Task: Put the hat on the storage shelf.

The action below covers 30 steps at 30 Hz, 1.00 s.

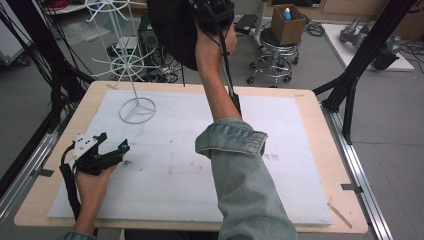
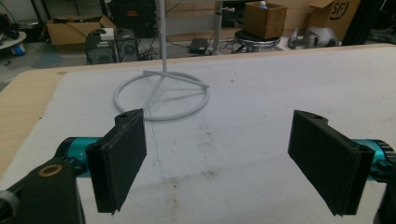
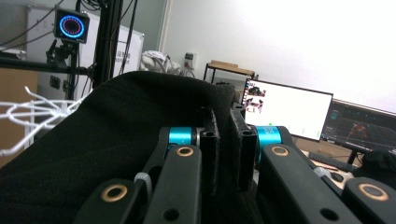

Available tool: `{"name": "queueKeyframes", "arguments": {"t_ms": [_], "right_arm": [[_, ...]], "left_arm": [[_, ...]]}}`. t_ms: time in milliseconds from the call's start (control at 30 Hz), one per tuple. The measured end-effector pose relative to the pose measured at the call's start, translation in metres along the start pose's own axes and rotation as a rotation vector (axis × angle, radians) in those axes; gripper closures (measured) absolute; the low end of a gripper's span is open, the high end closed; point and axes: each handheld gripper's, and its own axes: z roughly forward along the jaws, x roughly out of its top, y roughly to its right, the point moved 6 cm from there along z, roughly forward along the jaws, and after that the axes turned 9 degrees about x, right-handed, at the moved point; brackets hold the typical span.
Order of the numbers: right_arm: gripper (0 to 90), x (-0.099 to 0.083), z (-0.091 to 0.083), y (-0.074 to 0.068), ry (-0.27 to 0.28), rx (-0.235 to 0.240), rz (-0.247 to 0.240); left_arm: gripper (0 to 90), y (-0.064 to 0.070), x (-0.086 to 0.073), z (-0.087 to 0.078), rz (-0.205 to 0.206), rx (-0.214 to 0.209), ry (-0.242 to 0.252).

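Your left tongs [image 1: 111,142] sit low at about 8 o'clock on the counter [image 1: 310,120], resting over the white mat [image 1: 280,175] with your left hand [image 1: 92,185] wrapped around the body. In the left gripper view the left tongs' jaws stand wide apart with nothing between them, only stained mat showing in the gap.

Ahead of those jaws, toward 11 o'clock on the counter, stands the white wire rack [image 1: 131,65]; its ring base [image 2: 161,95] lies flat on the mat and its thin pole rises from the middle, carrying spoked wire tiers higher up.

Your right arm, in a rolled denim sleeve [image 1: 235,145], reaches up past 12 o'clock, well above the counter's far edge. There your right tongs [image 3: 227,140] are closed tight on a black cloth [image 3: 116,135]: in the right gripper view the two jaws press together with a fold of the fabric pinched between them, and the rest of the cloth bulges out to the left. In the high view the cloth [image 1: 170,25] hangs as a dark mass just beside the rack's upper tiers; you cannot tell whether it touches them.
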Motion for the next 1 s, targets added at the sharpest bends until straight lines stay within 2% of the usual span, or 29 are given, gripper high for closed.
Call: {"name": "queueKeyframes", "arguments": {"t_ms": [467,867,1000], "right_arm": [[84.7,0.012,0.009,-0.007,0.042,-0.007,0.031],[84.6,0.020,0.018,-0.023,0.069,-0.010,0.020],[84.6,0.024,0.018,-0.022,0.078,-0.014,0.023]], "left_arm": [[19.6,-0.003,-0.001,0.000,0.001,0.005,-0.003],[19.6,-0.003,-0.002,0.001,-0.009,-0.001,-0.005],[20.0,-0.004,-0.003,0.001,-0.005,-0.003,-0.007]]}}
